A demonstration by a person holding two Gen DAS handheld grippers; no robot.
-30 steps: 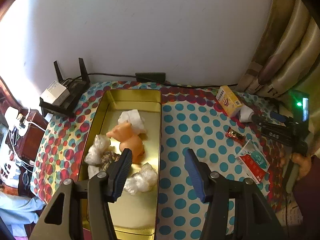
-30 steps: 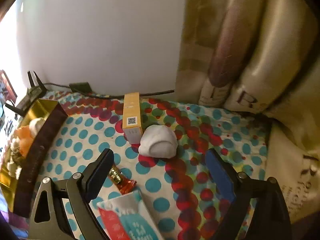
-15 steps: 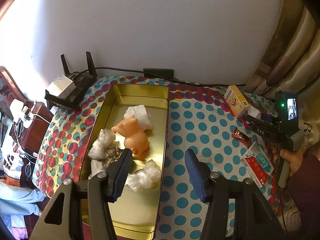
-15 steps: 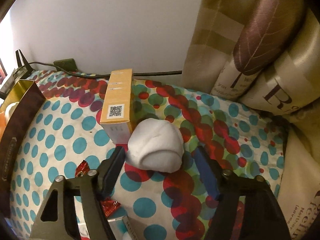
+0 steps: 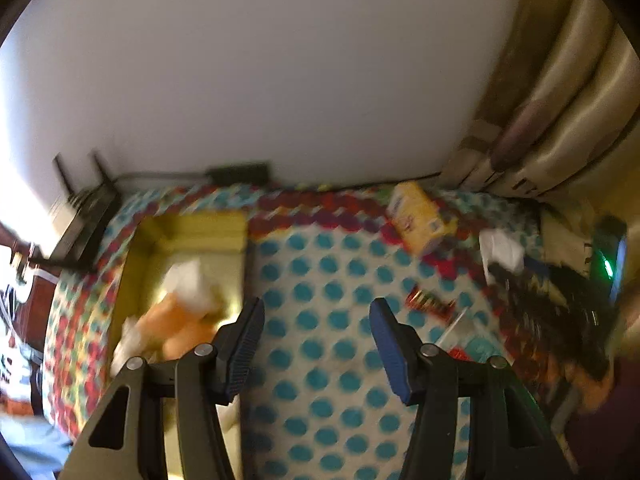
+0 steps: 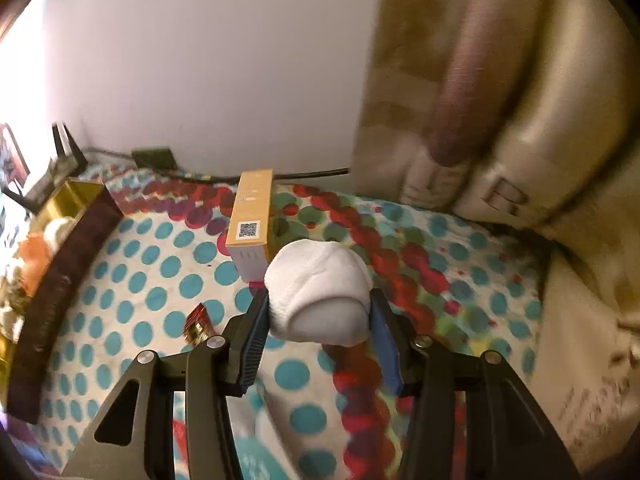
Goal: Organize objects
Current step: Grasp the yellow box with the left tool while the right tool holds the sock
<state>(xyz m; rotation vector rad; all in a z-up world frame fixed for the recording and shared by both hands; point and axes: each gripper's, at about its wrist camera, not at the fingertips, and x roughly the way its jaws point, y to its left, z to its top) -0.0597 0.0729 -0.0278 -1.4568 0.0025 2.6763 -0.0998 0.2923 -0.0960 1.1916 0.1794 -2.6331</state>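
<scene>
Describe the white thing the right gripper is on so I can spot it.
Start at the polka-dot tablecloth near the curtain. In front of the upright yellow box sits a rolled white sock, clamped between the right gripper fingers: soft, rounded, the only plain white bundle there.

Place: home room | Evidence: table under polka-dot patterned cloth (image 6: 168, 264); beige printed fabric curtain (image 6: 500, 92); black plastic router with antennas (image 5: 86, 208); plain white wall (image 5: 280, 64)

Two wrist fisheyes angled down, near the dotted tablecloth (image 5: 328, 360), sharing yellow box (image 6: 250, 216).
</scene>
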